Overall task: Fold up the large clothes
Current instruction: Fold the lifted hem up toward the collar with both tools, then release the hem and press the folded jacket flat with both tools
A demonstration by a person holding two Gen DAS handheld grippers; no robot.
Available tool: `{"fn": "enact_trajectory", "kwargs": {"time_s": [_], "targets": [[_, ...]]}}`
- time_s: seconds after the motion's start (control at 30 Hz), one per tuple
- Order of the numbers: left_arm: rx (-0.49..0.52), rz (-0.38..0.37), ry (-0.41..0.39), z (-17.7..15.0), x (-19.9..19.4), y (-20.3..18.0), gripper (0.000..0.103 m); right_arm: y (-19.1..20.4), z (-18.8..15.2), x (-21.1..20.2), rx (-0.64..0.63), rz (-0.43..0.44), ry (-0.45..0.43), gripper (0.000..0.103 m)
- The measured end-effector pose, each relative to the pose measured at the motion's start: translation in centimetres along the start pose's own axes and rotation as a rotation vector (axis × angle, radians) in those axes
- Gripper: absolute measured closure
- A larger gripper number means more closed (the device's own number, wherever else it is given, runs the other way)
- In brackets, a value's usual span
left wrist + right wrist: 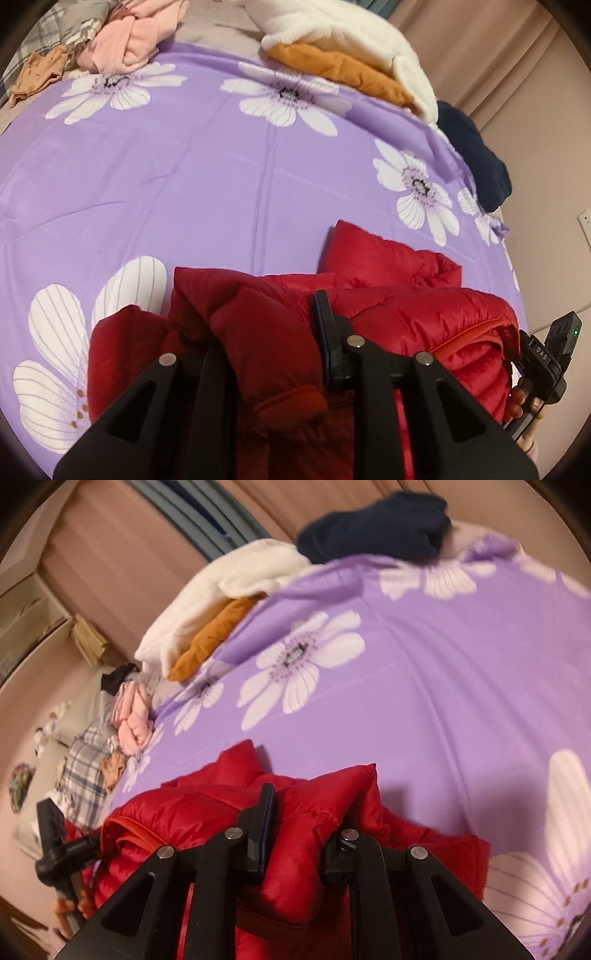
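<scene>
A red puffer jacket (pixel 406 321) lies bunched at the near edge of a purple bedsheet with white flowers (pixel 221 166). My left gripper (pixel 273 314) is shut on a thick fold of it; the fabric drapes over and hides the left finger. In the right wrist view the same jacket (pixel 192 812) is pinched by my right gripper (pixel 314 797), shut on a puffy fold, its right fingertip buried in the cloth. Each view catches the other hand-held gripper at its edge: the right one (pixel 554 343) and the left one (pixel 51 830), both close against the jacket.
A folded white fleece on an orange garment (pixel 351 44) sits at the far edge of the bed, with a navy garment (pixel 476 155) beside it. Pink clothes (pixel 125 40) and a plaid cloth (pixel 55 22) lie heaped far left. Curtains hang behind the bed.
</scene>
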State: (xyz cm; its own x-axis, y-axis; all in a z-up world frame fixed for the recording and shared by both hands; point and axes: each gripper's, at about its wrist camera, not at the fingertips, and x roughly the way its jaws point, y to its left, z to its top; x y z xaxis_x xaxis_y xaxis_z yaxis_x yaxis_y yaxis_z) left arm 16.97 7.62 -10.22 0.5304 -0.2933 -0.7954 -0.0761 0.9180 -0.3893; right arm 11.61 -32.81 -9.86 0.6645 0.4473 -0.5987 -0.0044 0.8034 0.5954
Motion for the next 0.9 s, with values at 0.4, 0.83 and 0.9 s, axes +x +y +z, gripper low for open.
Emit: {"fn": "enact_trajectory", "kwargs": {"time_s": [0.4, 0.83, 0.9], "targets": [[-0.173, -0.127, -0.038, 2.1, -3.2, 1.8, 0.022, -0.9, 1.6, -1.8, 0.182, 0.088, 0.013, 0.044], [0.049, 0.049, -0.142, -0.3, -8.5, -0.5, 0.015, 4.5, 1.3, -6.7, -0.104, -0.092, -0.155, 0.028], [0.13, 0.058, -0.125, -1.9, -7.9, -2.2, 0.015, 6.2, 0.0, -6.1, -0.21, -0.114, -0.128, 0.028]]}}
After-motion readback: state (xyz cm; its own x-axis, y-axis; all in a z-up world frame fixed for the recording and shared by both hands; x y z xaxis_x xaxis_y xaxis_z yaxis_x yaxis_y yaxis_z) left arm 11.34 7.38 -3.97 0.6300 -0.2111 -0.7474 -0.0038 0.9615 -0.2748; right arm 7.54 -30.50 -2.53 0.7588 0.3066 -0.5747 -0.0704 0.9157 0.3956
